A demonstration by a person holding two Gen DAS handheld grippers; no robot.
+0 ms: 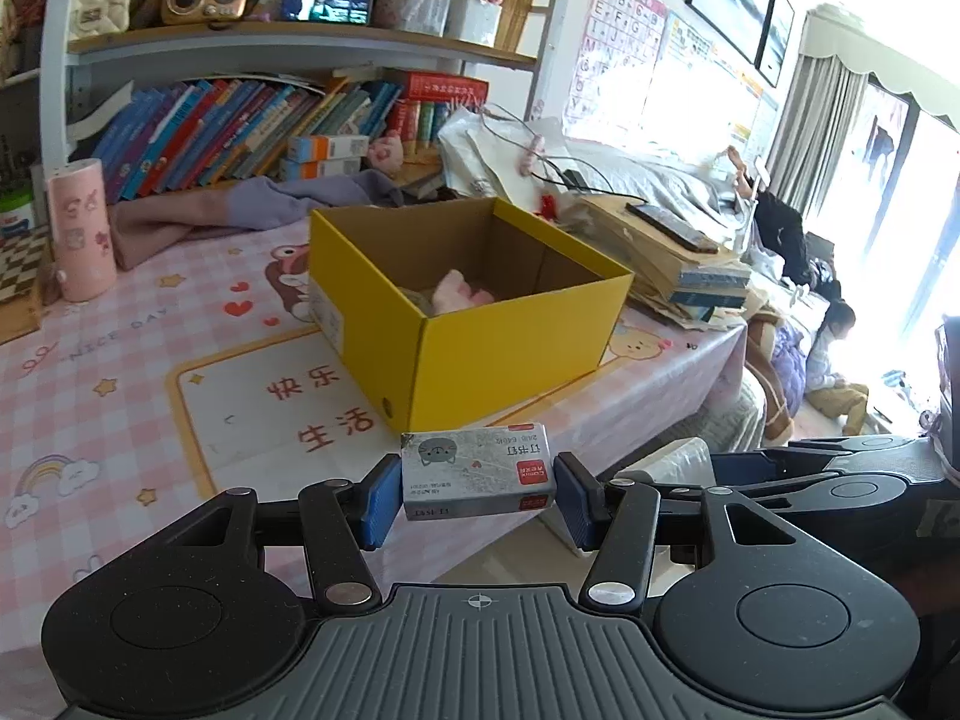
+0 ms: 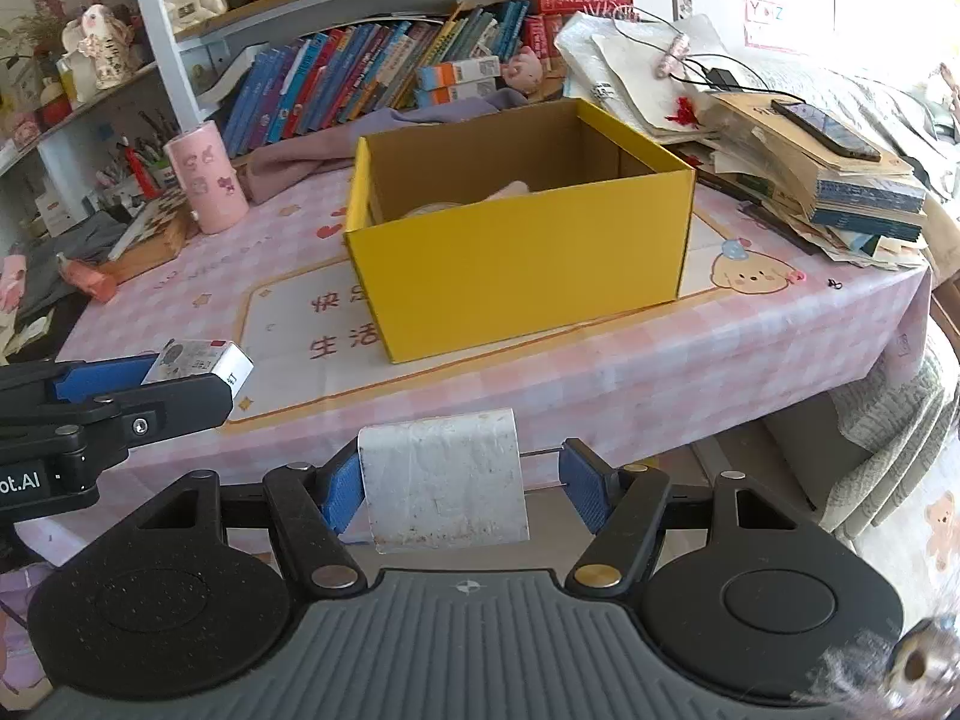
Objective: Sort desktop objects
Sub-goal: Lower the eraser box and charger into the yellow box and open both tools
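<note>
Two handheld grippers are carrying desk items toward a yellow box (image 2: 516,258) standing open on a pink-checked tablecloth (image 2: 750,348).

The left gripper (image 1: 477,495) is clamping a small grey staple box (image 1: 477,477) between its blue pads, about half open. The right gripper (image 2: 462,489) is holding a white roll (image 2: 444,480), its left pad touching; contact at the other pad is hard to tell. Something pink is lying inside the box.

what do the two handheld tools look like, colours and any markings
Both look alike: the left tool and right tool have ribbed blue pads on black linkage arms with silver pivot pins, round black discs either side, and a grey ridged body bearing a small crosshair mark. The right wrist view shows white lettering ending "ot.AI" on the left tool's side. No sleeves or cables are visible.
</note>
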